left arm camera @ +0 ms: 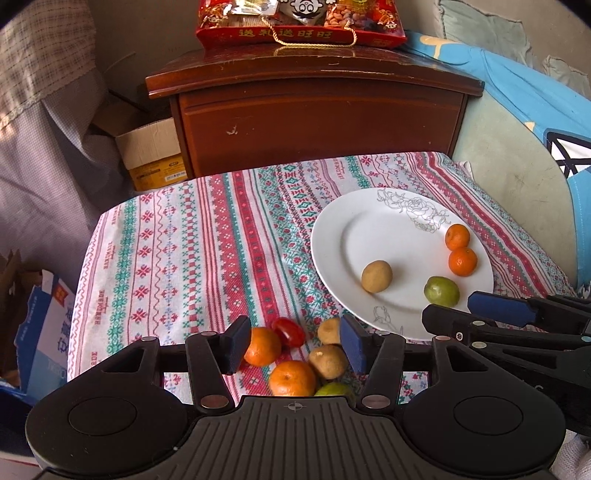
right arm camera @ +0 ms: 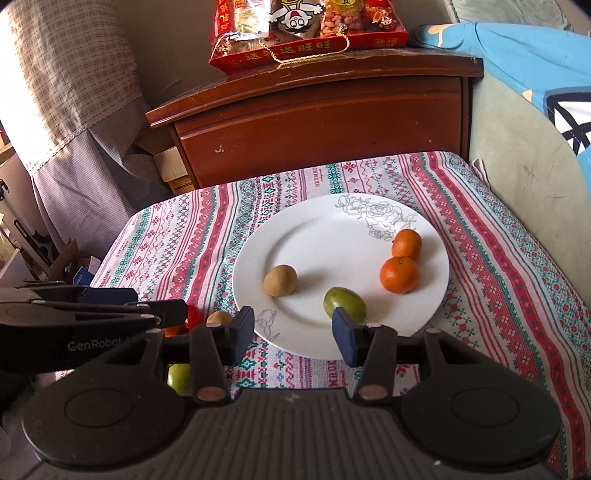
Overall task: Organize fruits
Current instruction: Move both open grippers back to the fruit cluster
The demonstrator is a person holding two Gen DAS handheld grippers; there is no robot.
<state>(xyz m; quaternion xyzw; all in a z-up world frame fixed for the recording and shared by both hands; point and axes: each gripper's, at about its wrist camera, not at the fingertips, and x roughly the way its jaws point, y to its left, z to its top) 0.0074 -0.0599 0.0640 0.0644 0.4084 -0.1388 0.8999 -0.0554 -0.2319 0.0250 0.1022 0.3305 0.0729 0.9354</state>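
Note:
A white plate (left arm camera: 340,236) (right arm camera: 317,236) on the patterned cloth holds two oranges (right arm camera: 400,274), a brown fruit (right arm camera: 280,280) and a green fruit (right arm camera: 344,304). My left gripper (left arm camera: 295,345) is open over a loose pile near the cloth's front edge: two oranges (left arm camera: 291,378), a red tomato (left arm camera: 289,331), two brown fruits (left arm camera: 328,361) and a green fruit (left arm camera: 334,389). My right gripper (right arm camera: 293,334) is open and empty at the plate's near rim, just in front of the green fruit.
A wooden nightstand (left arm camera: 314,110) with a red snack bag (left arm camera: 299,22) stands behind the table. Cardboard boxes (left arm camera: 151,151) lie at the left. A bed with blue bedding (left arm camera: 535,96) is at the right.

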